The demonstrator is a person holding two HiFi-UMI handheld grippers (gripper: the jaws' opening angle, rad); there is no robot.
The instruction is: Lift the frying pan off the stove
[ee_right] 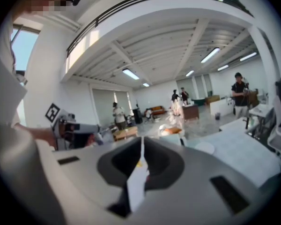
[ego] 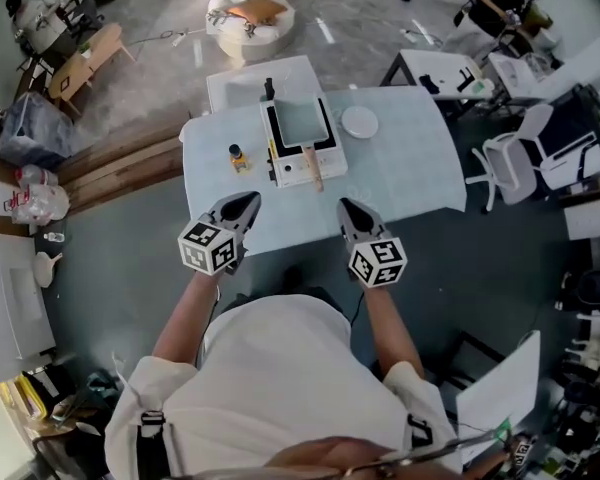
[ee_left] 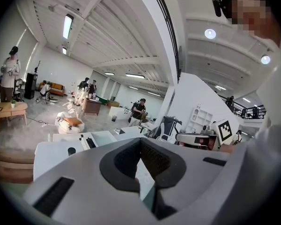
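Big open workshop with a grey concrete floor, and in the middle of it a rectangular table (ego: 410, 173) under a smooth pale cloth. The frying pan (ego: 300, 120) is a square one, pale grey-green inside, with a straight wooden handle (ego: 313, 166) pointing at the near edge. It's sitting on a boxy white stove (ego: 290, 172) about mid-table, closer to the far edge.

Just left of the stove there's a small bottle (ego: 238, 156) with a dark cap and a yellowish body. A flat round white plate (ego: 359, 122) lies just right of it, close to the far edge.

Both grippers are over the near edge of the table, well apart from the pan. The left gripper (ego: 250, 200) is to the left of where the handle points and the right gripper (ego: 345, 206) is to the right of it. Each has a matte grey shell, dark ribbed pads and a marker cube at the back. Both sets of jaws are pressed together with nothing between them.
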